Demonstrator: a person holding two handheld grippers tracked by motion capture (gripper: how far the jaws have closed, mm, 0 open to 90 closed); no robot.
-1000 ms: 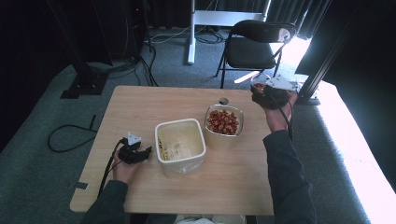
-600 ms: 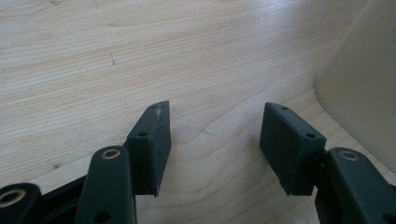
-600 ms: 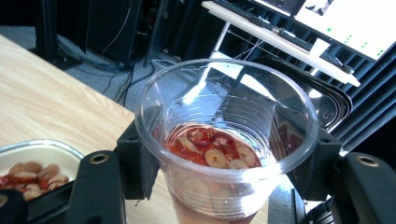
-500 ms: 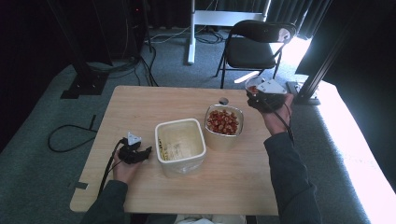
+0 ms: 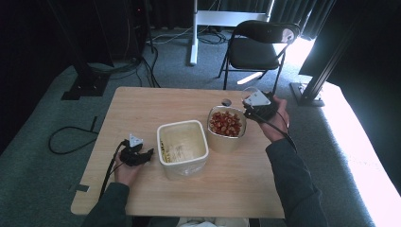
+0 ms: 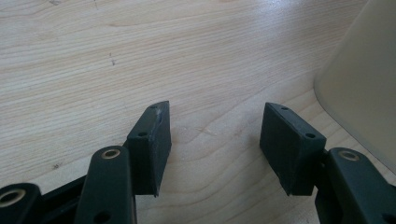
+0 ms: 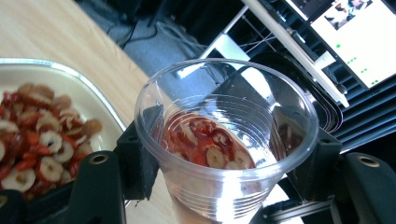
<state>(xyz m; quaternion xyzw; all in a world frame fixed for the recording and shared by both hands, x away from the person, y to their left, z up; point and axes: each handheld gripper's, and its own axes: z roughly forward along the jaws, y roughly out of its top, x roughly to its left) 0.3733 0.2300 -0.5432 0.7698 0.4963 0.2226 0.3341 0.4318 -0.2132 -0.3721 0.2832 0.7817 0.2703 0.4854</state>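
Right now I have the clear plastic cup (image 7: pixel 224 140) clamped between the jaws of my right gripper (image 7: pixel 229 154), one black jaw pressing each side of its wall. In the right gripper view the cup's long axis leans away from the camera, its open mouth tipped toward one o'clock, and a layer of red-and-white sliced fruit (image 7: pixel 208 144) lies inside on the lower wall. In the high view the right gripper (image 5: pixel 259 108) sits near the table's (image 5: pixel 142 104) far right edge, just beside the round bowl of the same red slices (image 5: pixel 226 124), at about three o'clock from it.

Around it: the square cream tub (image 5: pixel 182 147) stands touching or nearly touching the bowl at its eight o'clock. A small dark round object (image 5: pixel 226 101), too small to tell what, lies on the table at twelve o'clock from the bowl. A black folding chair (image 5: pixel 257 47) stands on the floor beyond the table.

My right hand (image 5: pixel 276 124) wraps the gripper from behind, forearm running in from five o'clock. My left gripper (image 6: pixel 215 140) rests low over bare wood with jaws apart and nothing between them, the tub's wall (image 6: pixel 359 88) at its two o'clock.
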